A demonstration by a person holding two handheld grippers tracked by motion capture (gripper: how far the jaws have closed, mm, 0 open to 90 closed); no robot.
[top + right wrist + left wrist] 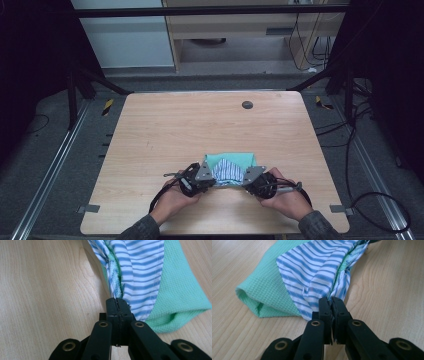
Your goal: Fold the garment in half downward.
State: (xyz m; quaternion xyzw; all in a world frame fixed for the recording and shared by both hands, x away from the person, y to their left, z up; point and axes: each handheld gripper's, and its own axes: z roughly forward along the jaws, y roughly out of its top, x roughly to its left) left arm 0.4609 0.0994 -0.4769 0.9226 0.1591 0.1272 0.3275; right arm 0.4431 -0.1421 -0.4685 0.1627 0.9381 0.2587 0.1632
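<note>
A cloth with a blue-and-white striped face (227, 171) and a green waffle-weave face (231, 159) lies folded near the table's front edge. My left gripper (209, 179) pinches its near left corner. In the left gripper view the black jaws (331, 300) meet on bunched striped cloth (317, 272), with the green layer (262, 295) spread to the left. My right gripper (246, 183) pinches the near right corner. Its jaws (117, 301) are pressed on the striped cloth (140, 270), with the green layer (180, 300) to the right. The pinched edge is lifted slightly off the wood.
The wooden table (170, 130) stretches bare beyond the cloth, with a round grey cable grommet (247, 104) near its far edge. Dark frame posts and cables stand on the floor at both sides. A person's hands (175, 200) come in from the front edge.
</note>
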